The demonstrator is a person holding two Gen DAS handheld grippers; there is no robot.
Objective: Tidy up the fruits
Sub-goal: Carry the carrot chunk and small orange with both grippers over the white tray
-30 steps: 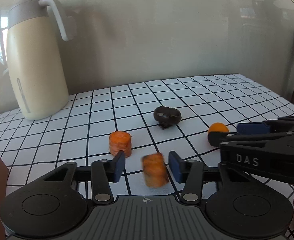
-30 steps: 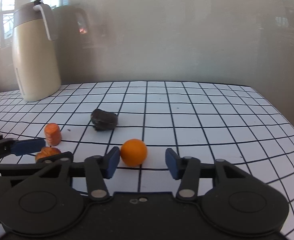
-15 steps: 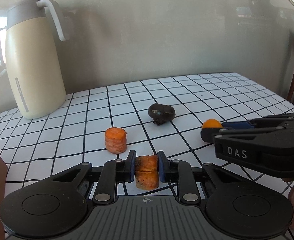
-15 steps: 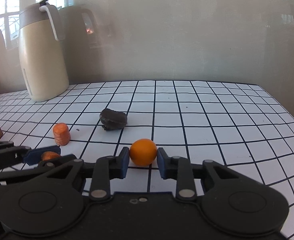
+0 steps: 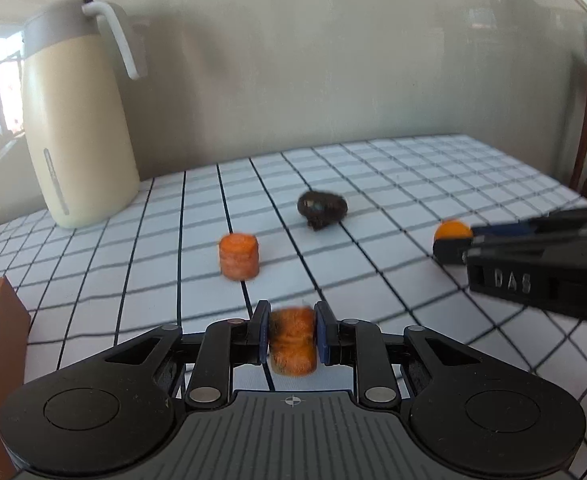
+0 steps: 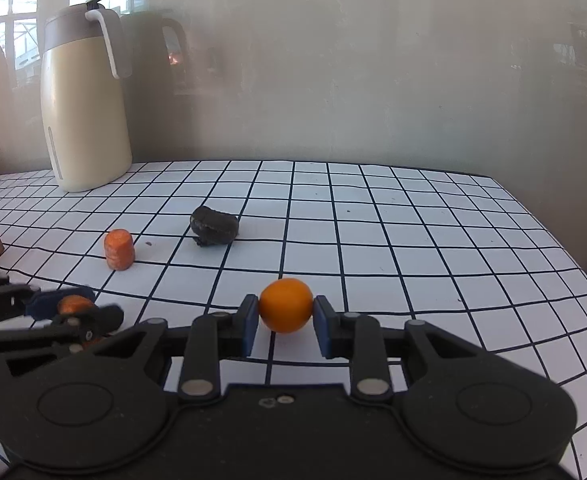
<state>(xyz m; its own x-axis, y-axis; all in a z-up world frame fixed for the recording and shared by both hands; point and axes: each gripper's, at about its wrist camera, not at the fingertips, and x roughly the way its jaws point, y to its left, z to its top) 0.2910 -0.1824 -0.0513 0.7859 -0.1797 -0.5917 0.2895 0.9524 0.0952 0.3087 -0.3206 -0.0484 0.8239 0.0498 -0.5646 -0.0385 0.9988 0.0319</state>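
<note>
While both sit in front of the jug [image 5: 79, 120], L gripper [image 5: 292, 334] is clamped on a carrot chunk [image 5: 293, 340], R gripper [image 6: 285, 314] on an orange [image 6: 285, 305].

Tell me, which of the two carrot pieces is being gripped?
The nearer carrot chunk, clamped between the left gripper pads. The other carrot chunk stands free on the checked tablecloth, farther back.
</note>
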